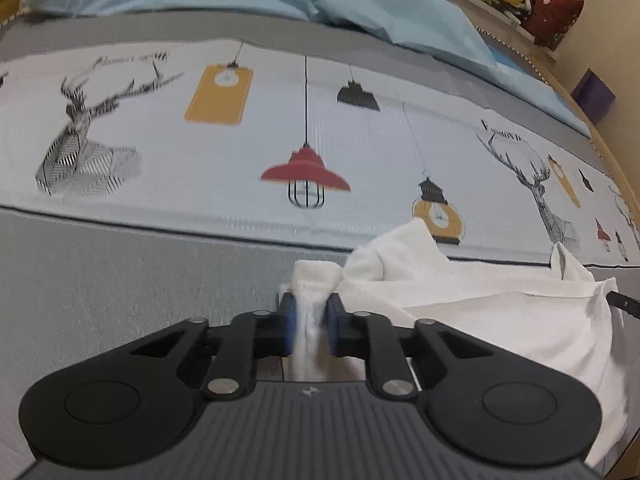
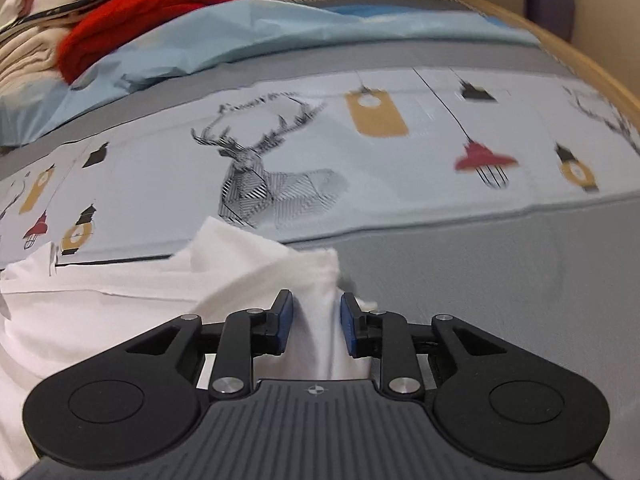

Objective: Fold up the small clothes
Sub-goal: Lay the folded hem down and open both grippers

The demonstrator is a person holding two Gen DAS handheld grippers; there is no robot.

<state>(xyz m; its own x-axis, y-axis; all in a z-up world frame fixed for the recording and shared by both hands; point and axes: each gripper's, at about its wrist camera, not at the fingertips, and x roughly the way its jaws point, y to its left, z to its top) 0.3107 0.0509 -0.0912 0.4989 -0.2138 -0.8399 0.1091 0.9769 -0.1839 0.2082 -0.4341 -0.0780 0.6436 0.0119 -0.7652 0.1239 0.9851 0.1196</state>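
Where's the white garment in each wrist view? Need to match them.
Left wrist: white garment lower right, a bunched corner pinched in the left tool.
Right wrist: it fills lower left, a fold between the right tool pads.
Shared landmark: red lamp print on the bedspread.

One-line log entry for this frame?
phase: fold, mid-carry | left claw: shut on white garment | right claw: shut on same garment, other corner | surface: printed bedspread
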